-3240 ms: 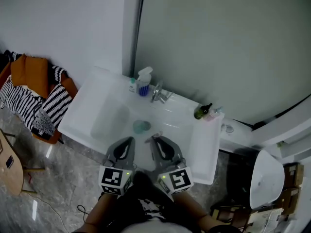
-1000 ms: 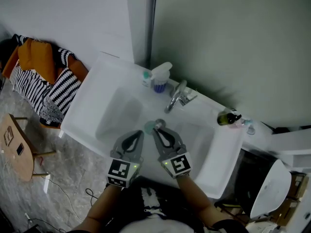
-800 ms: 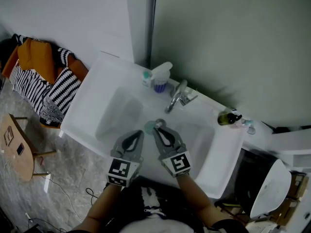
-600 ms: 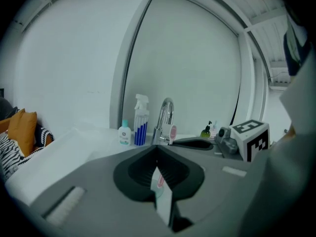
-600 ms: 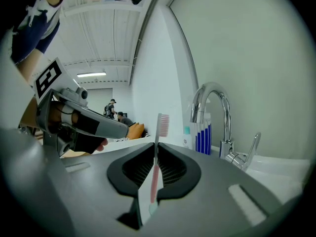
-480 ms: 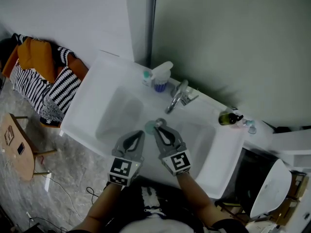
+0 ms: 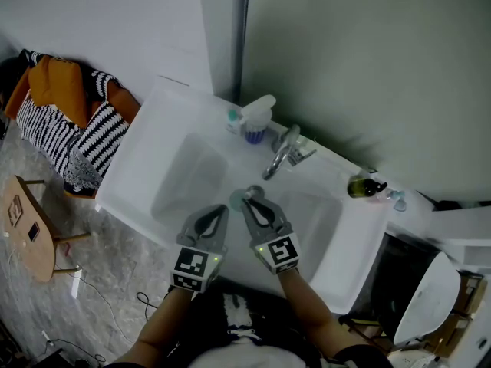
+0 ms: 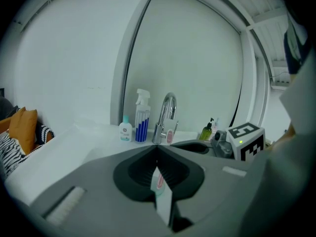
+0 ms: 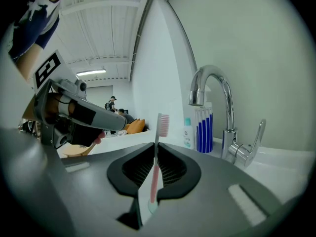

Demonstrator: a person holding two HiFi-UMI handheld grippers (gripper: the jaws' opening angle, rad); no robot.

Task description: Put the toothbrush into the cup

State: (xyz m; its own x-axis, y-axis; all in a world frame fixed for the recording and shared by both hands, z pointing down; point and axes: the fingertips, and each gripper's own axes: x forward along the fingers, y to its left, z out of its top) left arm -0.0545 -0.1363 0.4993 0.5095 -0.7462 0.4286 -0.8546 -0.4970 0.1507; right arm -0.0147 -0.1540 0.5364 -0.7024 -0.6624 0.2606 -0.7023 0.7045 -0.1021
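Observation:
A pink toothbrush stands upright between the jaws of my right gripper, bristles up, and the gripper is shut on its handle. In the head view my right gripper has its tip right beside the small teal cup, which stands in the white sink in front of the tap. My left gripper hovers just left of it with its jaws together and nothing clearly held. The left gripper view shows the right gripper close by. The cup is hidden in both gripper views.
A chrome tap rises behind the cup. A spray bottle and a small white bottle stand at the sink's back edge, a dark green bottle at the right. Striped and orange cloth lies left of the sink.
Since 3.2 s ago both grippers have moved forward over the sink until the right tip is beside the cup. Over the last second they have barely moved.

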